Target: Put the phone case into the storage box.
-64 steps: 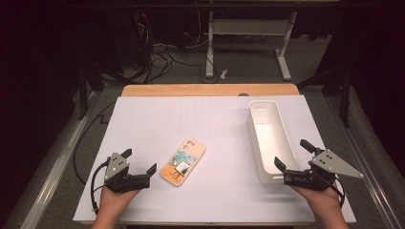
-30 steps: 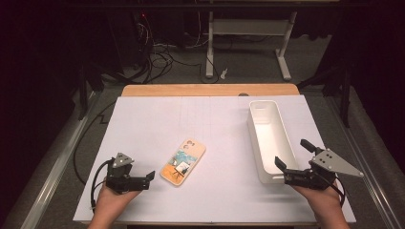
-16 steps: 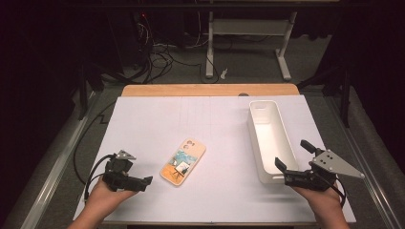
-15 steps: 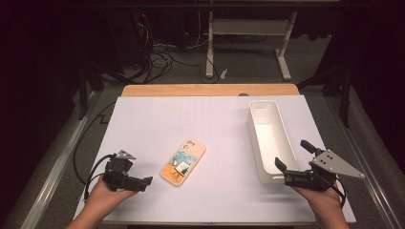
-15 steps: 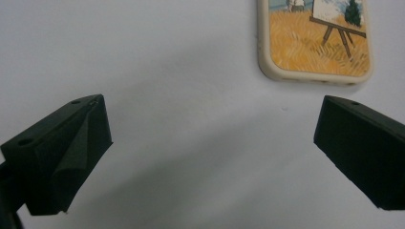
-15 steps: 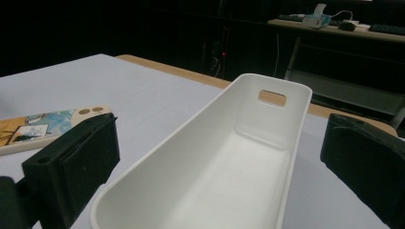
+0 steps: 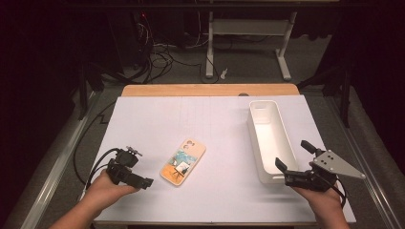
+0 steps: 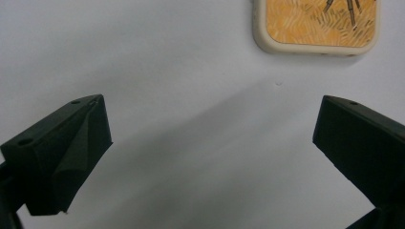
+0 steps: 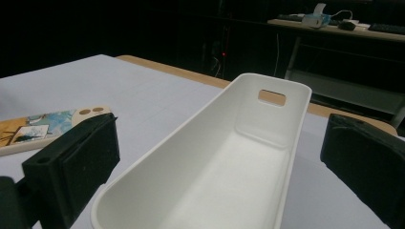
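A flat cream-edged phone case with an orange painted picture (image 7: 183,161) lies on the white counter (image 7: 210,124). Left hand-held gripper (image 7: 145,182) (jaws apart) sits just left of it; right hand-held gripper (image 7: 292,160), also apart, well right.

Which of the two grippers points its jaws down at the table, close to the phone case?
The left gripper. Its jaws tilt down toward the white table, open, just short of the phone case. The right gripper is level, facing the white bin.
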`<state>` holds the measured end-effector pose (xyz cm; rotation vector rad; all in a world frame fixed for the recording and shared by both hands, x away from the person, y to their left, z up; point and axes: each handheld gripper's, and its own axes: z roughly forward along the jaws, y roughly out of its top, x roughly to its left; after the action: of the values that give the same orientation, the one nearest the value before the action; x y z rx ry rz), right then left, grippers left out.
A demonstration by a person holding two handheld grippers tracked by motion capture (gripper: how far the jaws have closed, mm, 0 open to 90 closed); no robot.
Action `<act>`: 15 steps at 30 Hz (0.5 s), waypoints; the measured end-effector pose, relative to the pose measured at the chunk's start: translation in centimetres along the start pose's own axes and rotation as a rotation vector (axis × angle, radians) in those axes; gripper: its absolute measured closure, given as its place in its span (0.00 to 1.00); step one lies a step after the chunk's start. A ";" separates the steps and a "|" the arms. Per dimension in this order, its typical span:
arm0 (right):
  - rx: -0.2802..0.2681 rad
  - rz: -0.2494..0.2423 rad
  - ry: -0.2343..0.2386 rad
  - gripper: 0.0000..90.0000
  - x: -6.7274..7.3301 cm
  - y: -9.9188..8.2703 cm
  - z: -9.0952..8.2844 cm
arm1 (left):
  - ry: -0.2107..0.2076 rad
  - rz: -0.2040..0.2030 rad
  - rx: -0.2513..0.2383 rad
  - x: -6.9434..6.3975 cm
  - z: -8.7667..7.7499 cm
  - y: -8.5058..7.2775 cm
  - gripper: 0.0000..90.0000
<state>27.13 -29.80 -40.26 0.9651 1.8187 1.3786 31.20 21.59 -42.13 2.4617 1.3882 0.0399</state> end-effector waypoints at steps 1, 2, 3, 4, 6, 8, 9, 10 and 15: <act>0.000 -0.001 0.001 0.00 0.0 0.0 0.0 | 0.005 0.006 0.006 -0.1 0.0 0.2 0.00; 0.000 -0.003 0.001 0.00 0.0 0.0 0.0 | 0.004 0.009 0.012 -0.2 0.0 0.5 0.00; 0.000 -0.004 0.001 0.00 0.0 0.0 0.0 | 0.004 0.010 0.019 -0.4 0.0 0.7 0.00; -0.001 -0.004 0.002 0.00 0.0 0.0 0.0 | 0.004 0.013 0.027 -0.5 0.0 1.0 0.00; -0.001 -0.002 0.002 0.00 0.0 0.0 0.0 | 0.003 0.019 0.037 -0.7 0.1 1.5 0.00; -0.002 -0.003 0.002 0.00 0.0 0.0 0.0 | -0.001 0.021 0.050 -1.0 0.2 2.0 0.00; -0.002 -0.001 0.002 0.00 0.0 0.0 0.0 | 0.000 0.024 0.049 -1.1 0.2 2.3 0.00; -0.002 -0.001 0.002 0.00 0.0 0.0 0.0 | 0.000 0.028 0.053 -1.2 0.2 2.5 0.00; -0.001 -0.005 0.004 0.00 0.1 0.0 0.0 | -0.024 0.026 0.065 -1.6 0.5 3.7 0.00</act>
<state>27.07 -29.77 -40.23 0.9573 1.8221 1.3798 33.57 18.31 -41.38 2.5251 1.3679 -0.0296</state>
